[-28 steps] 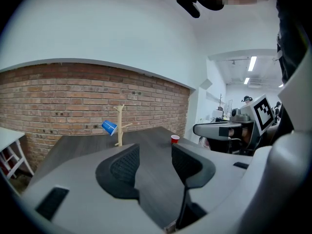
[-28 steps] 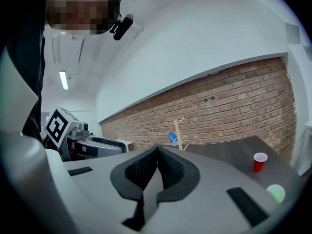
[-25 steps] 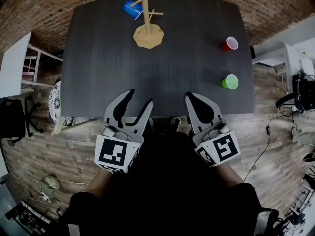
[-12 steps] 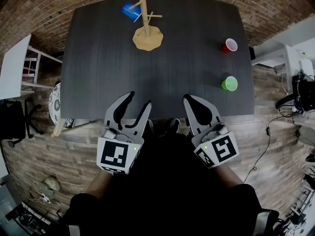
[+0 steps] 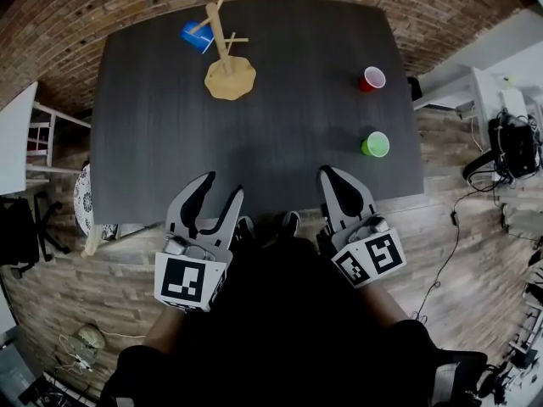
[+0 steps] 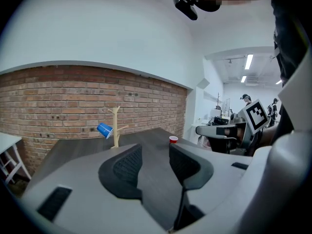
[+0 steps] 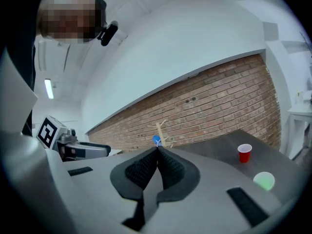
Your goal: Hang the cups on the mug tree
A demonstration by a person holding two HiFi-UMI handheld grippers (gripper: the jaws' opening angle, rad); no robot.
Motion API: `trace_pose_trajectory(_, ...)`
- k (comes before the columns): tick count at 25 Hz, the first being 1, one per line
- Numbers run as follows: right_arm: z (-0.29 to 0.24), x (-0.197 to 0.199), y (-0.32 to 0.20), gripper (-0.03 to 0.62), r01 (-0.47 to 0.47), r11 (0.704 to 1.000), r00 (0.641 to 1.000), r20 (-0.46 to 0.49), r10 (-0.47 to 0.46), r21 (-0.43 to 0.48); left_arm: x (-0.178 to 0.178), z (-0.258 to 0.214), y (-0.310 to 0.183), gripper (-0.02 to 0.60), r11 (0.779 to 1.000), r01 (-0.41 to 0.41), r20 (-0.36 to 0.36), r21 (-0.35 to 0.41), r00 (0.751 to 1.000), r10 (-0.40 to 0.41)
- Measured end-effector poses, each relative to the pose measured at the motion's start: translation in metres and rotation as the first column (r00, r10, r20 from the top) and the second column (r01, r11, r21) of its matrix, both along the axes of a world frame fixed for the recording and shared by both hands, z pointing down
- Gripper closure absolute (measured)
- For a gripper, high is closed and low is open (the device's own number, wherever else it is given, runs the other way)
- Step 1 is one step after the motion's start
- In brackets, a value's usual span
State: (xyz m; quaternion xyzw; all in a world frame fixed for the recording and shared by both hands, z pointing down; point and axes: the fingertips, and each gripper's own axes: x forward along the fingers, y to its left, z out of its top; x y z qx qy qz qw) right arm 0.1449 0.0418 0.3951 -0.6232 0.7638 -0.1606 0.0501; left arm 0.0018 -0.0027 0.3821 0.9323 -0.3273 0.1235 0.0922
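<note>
A dark wood-grain table (image 5: 254, 142) fills the scene in front of a brick wall, with a person standing at its near edge and holding both tools level above it. The left gripper (image 5: 221, 185) has its jaws spread, though they have just been closing a little, and nothing sits between them. The right gripper (image 5: 331, 175) has its jaws pressed together on nothing. At the far left of the table stands the wooden mug tree (image 5: 222, 53), with a blue cup (image 5: 194, 35) already hung on one of its left pegs. Two cups are left to hang, both upright and mouth up, well apart from the tree and from both grippers: a red cup (image 5: 372, 79) at the far right and a green cup (image 5: 374, 144) nearer, by the right edge. They look like thin plastic party cups, so they are probably very light, smooth-sided and quick to buckle or tip under a hard squeeze. The safest hold appears to be a gentle pinch on the wall just below the rim, one jaw inside and one outside, leaving the mouth free to slip over a peg.
</note>
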Motion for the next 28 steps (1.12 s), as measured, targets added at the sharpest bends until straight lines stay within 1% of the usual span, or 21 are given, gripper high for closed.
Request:
trace_pose_trajectory(1,0.003,0.012,0.004,0.569,-0.026,1.0,1.0,0.013,0.026,-0.001,0.001,0.001,0.002,0.428,1.0,-0.012,0.009,-0.003,1.0,0.012)
trace_pose_trajectory(2,0.008,0.025,0.009,0.569,-0.051,0.999,0.999,0.013,0.051,-0.008,0.003,0.003,0.005,0.521,1.0,-0.028,0.022,-0.007,0.999,0.028)
trace_pose_trajectory(3,0.014,0.038,0.013,0.569,-0.077,0.997,0.997,-0.003,0.077,-0.019,0.005,0.005,0.007,0.548,0.999,-0.043,0.034,-0.01,0.998,0.043)
trace_pose_trajectory(4,0.021,0.051,0.018,0.569,-0.106,0.994,0.994,-0.035,0.105,-0.031,0.008,0.006,0.008,0.549,0.998,-0.056,0.042,-0.013,0.998,0.057)
trace_pose_trajectory(6,0.035,0.079,0.027,0.569,-0.173,0.983,0.977,-0.134,0.164,-0.059,0.017,0.007,0.011,0.548,0.996,-0.083,0.048,-0.012,0.995,0.083)
trace_pose_trajectory(8,0.053,0.109,0.037,0.569,-0.245,0.965,0.95,-0.22,0.219,-0.095,0.029,0.004,0.014,0.548,0.995,-0.095,0.024,-0.005,0.995,0.095)
trace_pose_trajectory(9,0.062,0.123,0.042,0.569,-0.275,0.955,0.939,-0.243,0.242,-0.114,0.035,0.001,0.014,0.548,0.996,-0.088,0.003,-0.003,0.996,0.088)
trace_pose_trajectory(10,0.072,0.137,0.048,0.569,-0.301,0.944,0.931,-0.256,0.261,-0.132,0.04,-0.001,0.015,0.548,0.997,-0.082,-0.01,-0.002,0.997,0.082)
trace_pose_trajectory(11,0.082,0.151,0.053,0.569,-0.323,0.934,0.924,-0.263,0.277,-0.153,0.044,-0.001,0.017,0.548,0.997,-0.082,-0.006,-0.005,0.997,0.082)
trace_pose_trajectory(14,0.116,0.186,0.065,0.569,-0.371,0.901,0.917,-0.246,0.315,-0.227,0.048,0.006,0.024,0.548,0.993,-0.113,0.063,-0.015,0.992,0.114)
trace_pose_trajectory(15,0.128,0.195,0.068,0.568,-0.38,0.89,0.916,-0.234,0.325,-0.251,0.051,0.007,0.025,0.548,0.993,-0.117,0.071,-0.014,0.99,0.118)
trace_pose_trajectory(17,0.149,0.209,0.071,0.565,-0.384,0.876,0.918,-0.226,0.327,-0.291,0.057,0.005,0.027,0.548,0.993,-0.117,0.075,-0.008,0.99,0.118)
trace_pose_trajectory(18,0.159,0.213,0.071,0.526,-0.377,0.873,0.92,-0.23,0.316,-0.309,0.06,0.004,0.029,0.548,0.993,-0.117,0.077,-0.005,0.99,0.117)
trace_pose_trajectory(19,0.169,0.217,0.07,0.412,-0.367,0.87,0.924,-0.239,0.3,-0.328,0.063,0.003,0.03,0.548,0.993,-0.115,0.079,-0.002,0.99,0.115)
trace_pose_trajectory(20,0.18,0.22,0.069,0.394,-0.357,0.867,0.926,-0.255,0.279,-0.348,0.066,0.001,0.031,0.548,0.994,-0.11,0.076,0.001,0.991,0.11)
trace_pose_trajectory(23,0.209,0.229,0.063,0.364,-0.339,0.852,0.923,-0.317,0.219,-0.398,0.077,-0.007,0.031,0.548,0.998,-0.068,0.034,0.002,0.997,0.068)
trace_pose_trajectory(24,0.218,0.233,0.061,0.359,-0.338,0.846,0.922,-0.327,0.209,-0.412,0.08,-0.008,0.031,0.548,0.998,-0.06,0.032,0.001,0.998,0.06)
trace_pose_trajectory(28,0.242,0.251,0.048,0.349,-0.331,0.827,0.924,-0.335,0.185,-0.455,0.085,-0.002,0.036,0.548,0.999,-0.047,0.062,-0.012,0.997,0.048)
